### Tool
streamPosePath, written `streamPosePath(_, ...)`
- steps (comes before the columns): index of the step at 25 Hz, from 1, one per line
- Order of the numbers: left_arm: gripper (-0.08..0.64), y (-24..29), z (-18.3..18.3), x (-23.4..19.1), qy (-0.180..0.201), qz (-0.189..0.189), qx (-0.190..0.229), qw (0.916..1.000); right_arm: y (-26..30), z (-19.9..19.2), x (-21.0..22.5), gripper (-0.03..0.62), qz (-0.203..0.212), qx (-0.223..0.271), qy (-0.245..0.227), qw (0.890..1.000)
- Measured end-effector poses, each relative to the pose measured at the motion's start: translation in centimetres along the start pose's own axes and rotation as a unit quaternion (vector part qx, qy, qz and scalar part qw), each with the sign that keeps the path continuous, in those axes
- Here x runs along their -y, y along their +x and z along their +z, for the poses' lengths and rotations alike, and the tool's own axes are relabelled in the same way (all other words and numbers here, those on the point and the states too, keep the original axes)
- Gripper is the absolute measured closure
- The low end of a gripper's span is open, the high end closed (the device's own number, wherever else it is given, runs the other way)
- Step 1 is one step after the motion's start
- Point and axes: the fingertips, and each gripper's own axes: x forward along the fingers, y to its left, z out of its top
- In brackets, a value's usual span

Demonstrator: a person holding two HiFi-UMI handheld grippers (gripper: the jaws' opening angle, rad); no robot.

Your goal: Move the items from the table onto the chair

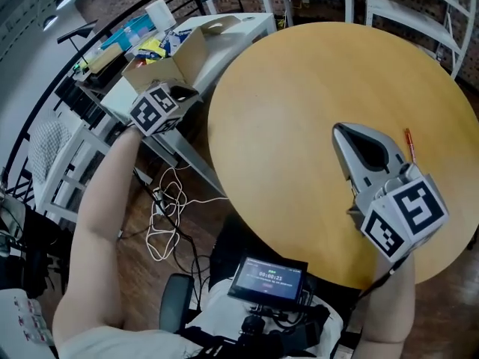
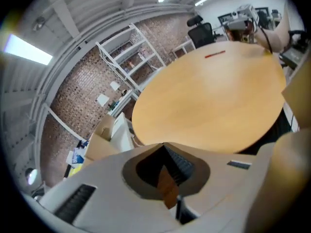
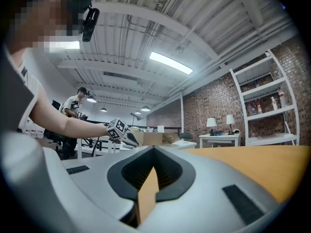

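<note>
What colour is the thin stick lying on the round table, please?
The stick is red, clearest in head view.

Bright, even indoor light; frames bent by wide lenses.
Ceiling strip lights (image 3: 170,62) lit the room evenly, and in the left gripper view a light panel (image 2: 26,50) burned out to white glare near the left edge. The round worktop (image 1: 314,88) showed a soft sheen and only a thin shadow close under the right claw (image 1: 340,129). The head view was sharp in the middle and dimmer over the floor (image 1: 150,223) at lower left. Both gripper views curved hard at the rim and fell off to black corners, so the straight shelves (image 2: 131,47) bowed. The near body of the left claw (image 2: 164,145) was soft and slightly smeared, while distant parts of the right gripper view stayed crisp.
</note>
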Motion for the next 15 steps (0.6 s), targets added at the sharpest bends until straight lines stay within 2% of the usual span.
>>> streamPosePath(2, 0.545, -0.4, 3.2, 1.8, -0.027, -0.013, 0.056, 0.9980, -0.7, 0.1, 0.5, 0.589, -0.006, 0.002, 0.001, 1.000)
streamPosePath(5, 0.545, -1.3, 8.3, 5.0, -0.059, -0.031, 0.131, 0.9891, -2.0, 0.0, 1.4, 0.589, -0.015, 0.001, 0.003, 1.000)
streamPosePath(10, 0.545, -1.4, 14.4, 9.9, -0.056, -0.059, 0.194, 0.9776, -4.3, 0.0, 2.9, 0.589, -0.040, 0.001, 0.004, 0.999)
streamPosePath(12, 0.545, -2.0, 16.7, 11.1, -0.087, -0.075, 0.234, 0.9655, -5.0, -0.2, 3.4, 0.589, -0.050, 0.001, 0.006, 0.999)
streamPosePath(15, 0.545, -3.4, 20.5, 12.5, -0.146, -0.101, 0.302, 0.9366, -6.4, -0.6, 4.2, 0.589, -0.065, -0.003, 0.009, 0.998)
